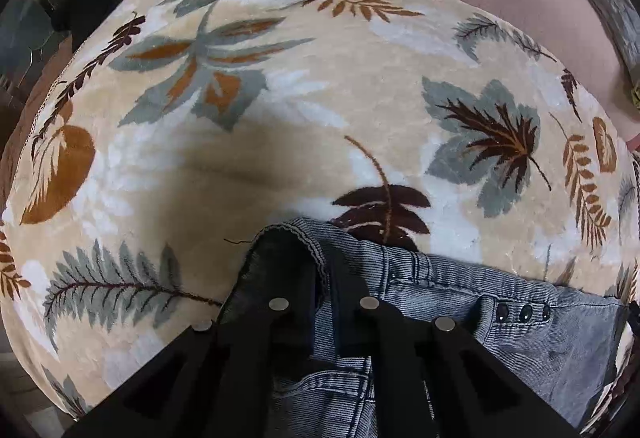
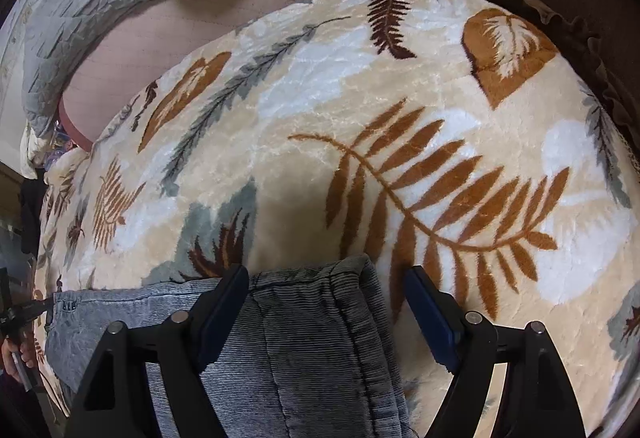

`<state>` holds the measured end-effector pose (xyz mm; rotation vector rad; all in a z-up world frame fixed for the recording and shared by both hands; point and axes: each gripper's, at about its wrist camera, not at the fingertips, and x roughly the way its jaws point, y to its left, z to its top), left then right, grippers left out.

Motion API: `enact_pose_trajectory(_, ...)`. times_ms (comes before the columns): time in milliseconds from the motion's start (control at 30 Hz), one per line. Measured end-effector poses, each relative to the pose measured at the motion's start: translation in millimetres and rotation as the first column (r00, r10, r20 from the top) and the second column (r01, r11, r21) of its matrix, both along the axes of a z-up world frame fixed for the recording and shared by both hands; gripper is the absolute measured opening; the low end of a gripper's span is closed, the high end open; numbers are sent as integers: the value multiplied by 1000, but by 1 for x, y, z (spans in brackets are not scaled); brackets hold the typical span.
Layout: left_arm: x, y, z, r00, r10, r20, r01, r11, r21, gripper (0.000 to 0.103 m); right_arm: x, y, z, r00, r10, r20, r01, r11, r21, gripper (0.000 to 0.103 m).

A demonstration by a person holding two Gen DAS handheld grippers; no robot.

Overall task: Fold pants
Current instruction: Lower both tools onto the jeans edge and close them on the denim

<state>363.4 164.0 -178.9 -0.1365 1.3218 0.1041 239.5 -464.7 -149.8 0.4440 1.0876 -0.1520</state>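
Pants (image 1: 520, 326) lie on the leaf-print blanket (image 1: 280, 118). Your left gripper (image 1: 322, 270) is pinching their waistband corner; your right gripper (image 2: 328, 298) is spread, straddling the other end.

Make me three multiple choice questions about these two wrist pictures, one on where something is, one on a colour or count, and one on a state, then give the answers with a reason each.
1. What do the grey-blue corduroy pants lie on?
A. a bare wooden floor
B. a cream leaf-print blanket
C. a glass table

2. How many dark snaps sit in a row on the waistband in the left wrist view?
A. one
B. three
C. six

3. How do the jaws of the right gripper stand?
A. apart, over the pants' edge
B. clamped on the blanket
C. shut on nothing

Answers:
1 B, leaf-patterned plush surrounds the pants in both views.
2 B, three round studs show side by side.
3 A, a wide gap shows between the blue pads, while the left gripper is shut on the pants' corner.
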Motion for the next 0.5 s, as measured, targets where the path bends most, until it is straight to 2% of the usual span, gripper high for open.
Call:
enact_pose_trajectory(33,0,-1,0,1000,-2,1,2,1000,5,4,1,1,-2,1000,0,-3,0,1000,0,77)
enact_pose_trajectory(100,0,-1,2,1000,-1,8,1,1000,12,4,2,3,-2,1000,-14,-1,14,1000,-28,55)
enact_pose_trajectory(133,-3,-1,4,1000,0,13,0,1000,12,3,2,4,-1,1000,-24,1,24,999,-49,51)
enact_pose_trajectory(200,-6,-1,13,999,2,34,-2,1000,16,3,1,5,2,999,-32,3,32,996,-78,25)
enact_pose_trajectory(233,-8,0,17,999,3,46,-4,1000,15,3,-1,4,6,999,-35,15,36,996,-81,20)
enact_pose_trajectory(367,-21,3,43,994,10,105,-10,1000,1,3,-14,3,30,994,-32,101,41,996,-81,19)
enact_pose_trajectory(500,-39,9,68,989,11,149,-7,1000,-28,3,-26,7,51,989,-27,144,41,995,-93,19)
